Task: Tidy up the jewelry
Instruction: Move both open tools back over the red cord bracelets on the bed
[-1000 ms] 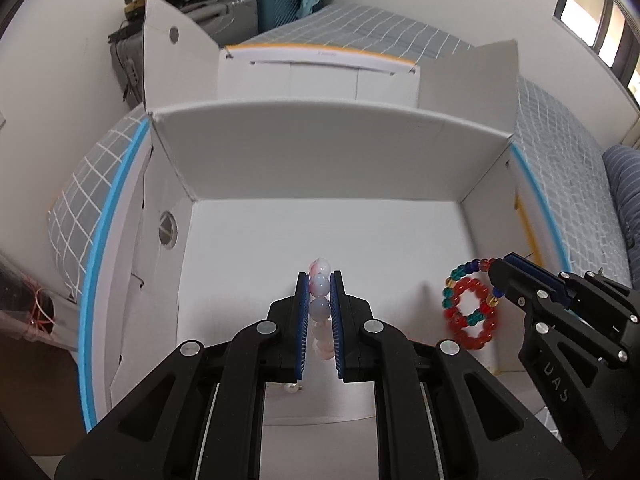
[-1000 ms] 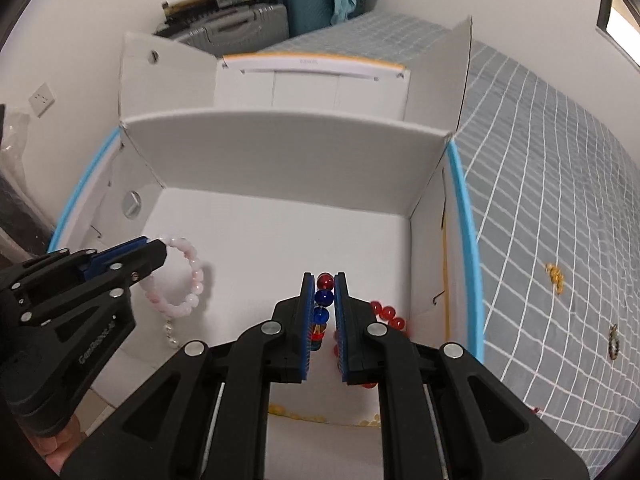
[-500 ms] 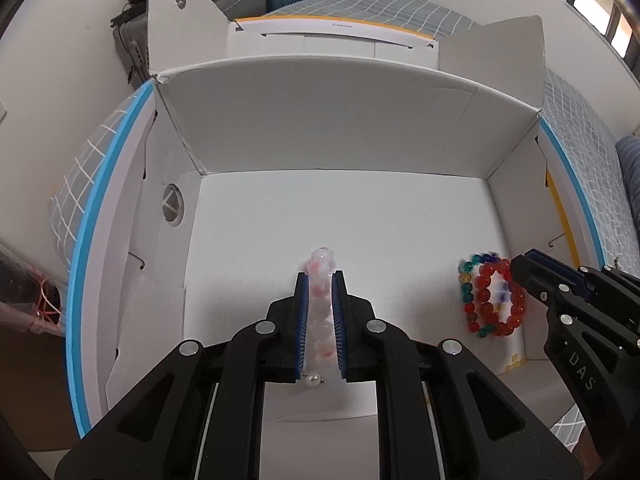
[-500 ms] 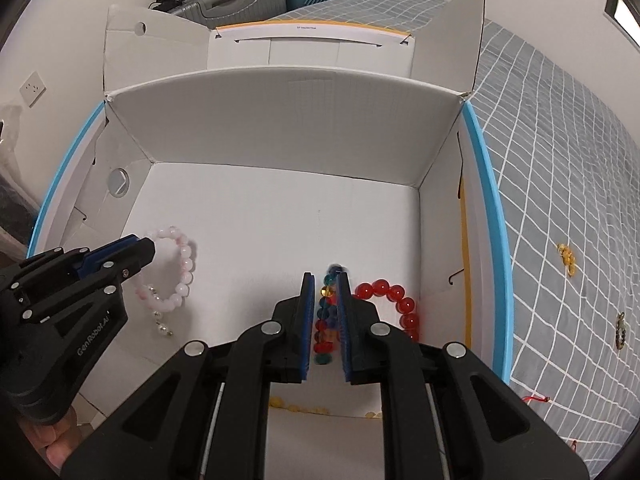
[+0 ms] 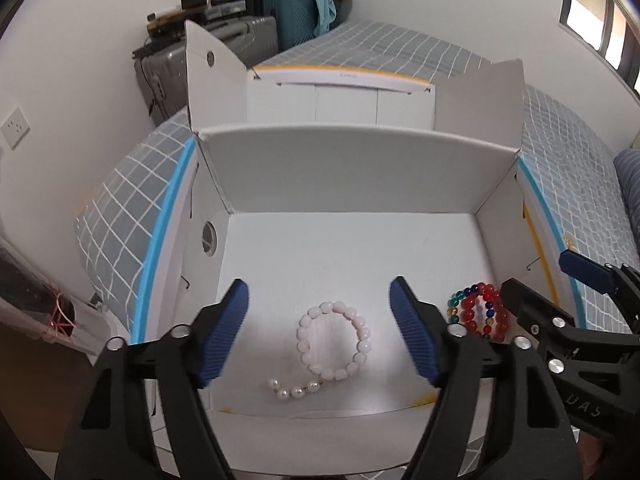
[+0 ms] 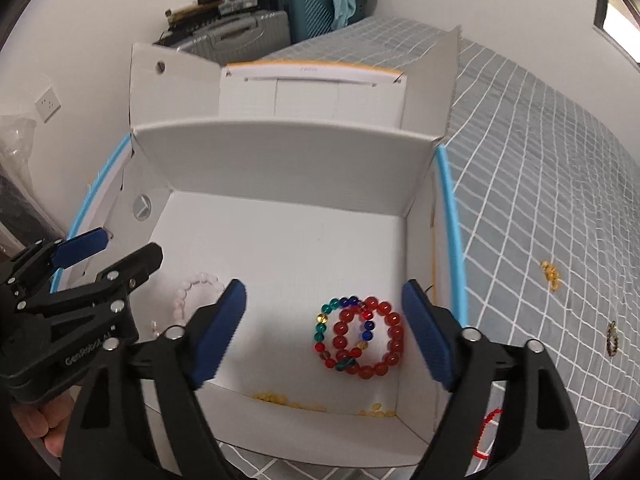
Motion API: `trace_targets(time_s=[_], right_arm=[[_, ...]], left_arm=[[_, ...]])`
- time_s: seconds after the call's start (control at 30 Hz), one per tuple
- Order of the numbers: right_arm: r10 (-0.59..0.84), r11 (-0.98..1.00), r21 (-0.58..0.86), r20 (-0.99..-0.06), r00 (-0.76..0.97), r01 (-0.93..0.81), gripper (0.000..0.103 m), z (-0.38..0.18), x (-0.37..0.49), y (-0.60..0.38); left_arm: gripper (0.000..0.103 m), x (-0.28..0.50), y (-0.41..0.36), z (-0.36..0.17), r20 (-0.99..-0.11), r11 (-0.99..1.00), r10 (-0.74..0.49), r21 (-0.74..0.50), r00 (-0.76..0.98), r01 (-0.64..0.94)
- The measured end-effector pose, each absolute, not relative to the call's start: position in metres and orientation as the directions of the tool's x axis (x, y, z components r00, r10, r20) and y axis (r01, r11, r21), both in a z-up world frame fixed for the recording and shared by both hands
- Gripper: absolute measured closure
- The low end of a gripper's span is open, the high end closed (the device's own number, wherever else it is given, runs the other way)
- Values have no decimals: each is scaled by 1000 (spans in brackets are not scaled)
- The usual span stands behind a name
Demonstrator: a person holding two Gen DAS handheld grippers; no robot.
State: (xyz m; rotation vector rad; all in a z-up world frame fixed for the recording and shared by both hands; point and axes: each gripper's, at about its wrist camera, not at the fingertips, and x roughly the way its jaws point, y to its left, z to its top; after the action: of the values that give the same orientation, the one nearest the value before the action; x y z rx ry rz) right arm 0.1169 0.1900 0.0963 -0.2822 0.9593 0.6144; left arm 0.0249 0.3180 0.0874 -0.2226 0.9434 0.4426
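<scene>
A pink bead bracelet (image 5: 334, 340) with a short pearl tail lies on the floor of the open white box (image 5: 340, 168), between the spread fingers of my left gripper (image 5: 320, 328), which is open and empty above it. A red bead bracelet (image 6: 370, 338) and a multicoloured bead bracelet (image 6: 334, 328) lie overlapped at the box's right side, below my open, empty right gripper (image 6: 324, 328). The pink bracelet also shows in the right wrist view (image 6: 196, 292), partly hidden by the left gripper (image 6: 80, 312).
The box sits on a grey checked bedspread (image 6: 540, 200). Small yellow beads (image 6: 280, 398) lie along the box's near wall. More jewelry lies on the bed to the right: a yellow piece (image 6: 551, 271), a dark ring-shaped piece (image 6: 611, 338), a red string loop (image 6: 486, 436). Suitcases (image 5: 224, 68) stand behind.
Both grippers have opened and drawn back up. The pink bracelet dropped from the left gripper and the multicoloured one from the right; both now lie on the box floor.
</scene>
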Motion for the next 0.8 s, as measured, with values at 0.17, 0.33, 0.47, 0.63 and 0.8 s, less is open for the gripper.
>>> trace_targets(time_s=[0.17,0.33,0.47,0.63,0.8], right_arm=[[366,809,37,-814,452,-587,17,107,119,174],[364,815,32,-805,469,-578,14,117,119,153],[357,835,32,-791,497,-549,13,125,120,125],[347,860,38,-773,531,-508,13,134,123,86],[313,892,31,-764,565,-452,13,142,128,39]], left_arm=[[21,25,309,97,-802,894,266,-2,534,-448],[18,27,295,106,-785,904,259,-8,563,-426],[14,30,279,117,-767,917,251,-9,591,-400],[9,37,255,129,-743,930,234,-18,627,-368],[8,48,230,136,-731,948,193,-32,655,-316]])
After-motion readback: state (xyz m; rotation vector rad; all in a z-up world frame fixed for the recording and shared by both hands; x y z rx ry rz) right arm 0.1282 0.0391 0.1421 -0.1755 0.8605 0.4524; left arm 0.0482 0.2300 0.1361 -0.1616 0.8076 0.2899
